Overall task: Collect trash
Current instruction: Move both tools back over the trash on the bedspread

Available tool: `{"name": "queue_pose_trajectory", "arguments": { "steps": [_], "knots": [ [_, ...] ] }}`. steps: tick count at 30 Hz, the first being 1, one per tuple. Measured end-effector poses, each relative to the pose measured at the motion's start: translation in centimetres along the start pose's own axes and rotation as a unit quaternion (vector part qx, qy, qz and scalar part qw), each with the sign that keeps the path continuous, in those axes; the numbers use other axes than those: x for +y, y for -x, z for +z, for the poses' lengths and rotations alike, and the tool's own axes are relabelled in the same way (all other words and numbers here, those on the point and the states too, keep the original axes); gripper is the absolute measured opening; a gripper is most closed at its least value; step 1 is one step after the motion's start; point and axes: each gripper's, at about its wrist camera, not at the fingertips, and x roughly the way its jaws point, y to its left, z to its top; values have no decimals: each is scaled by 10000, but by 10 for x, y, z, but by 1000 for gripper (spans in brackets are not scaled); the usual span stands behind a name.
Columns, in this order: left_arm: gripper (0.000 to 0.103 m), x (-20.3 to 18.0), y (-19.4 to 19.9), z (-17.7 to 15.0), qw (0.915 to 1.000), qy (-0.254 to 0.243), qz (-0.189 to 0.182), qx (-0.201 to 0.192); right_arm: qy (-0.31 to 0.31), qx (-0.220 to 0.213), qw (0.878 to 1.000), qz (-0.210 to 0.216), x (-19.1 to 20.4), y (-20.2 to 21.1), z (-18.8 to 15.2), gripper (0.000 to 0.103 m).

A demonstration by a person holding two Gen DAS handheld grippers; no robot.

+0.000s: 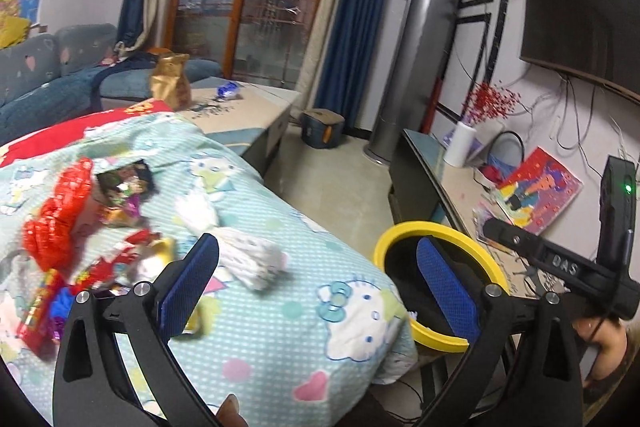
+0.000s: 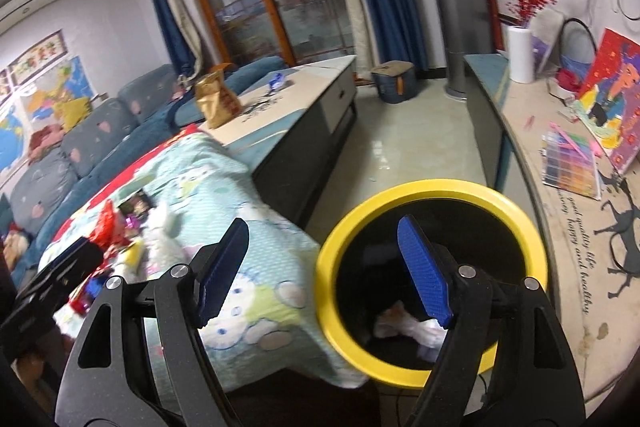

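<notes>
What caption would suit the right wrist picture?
Open right gripper, holding nothing, above a yellow-rimmed bin with white crumpled trash inside, beside a wrapper-strewn cartoon cloth.

Mint-green cartoon-cat cloth (image 1: 256, 311) over a raised surface. At nine o'clock, crinkled red plastic wrapper (image 1: 60, 215), dark glossy snack packet (image 1: 124, 183); at centre, crumpled white tissues (image 1: 248, 259).
</notes>
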Motion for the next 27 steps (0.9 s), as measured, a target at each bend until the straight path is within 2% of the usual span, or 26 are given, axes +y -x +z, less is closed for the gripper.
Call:
{"name": "queue_pose_trajectory", "arguments": {
  "steps": [15, 27],
  "knots": [
    [96, 59, 28, 8, 9967, 447, 617, -274, 573, 171, 9960, 663, 61, 0, -18, 69],
    [96, 109, 49, 9, 9901, 670, 1171, -379, 1036, 397, 9867, 1190, 114, -9, -30, 71]
  ]
}}
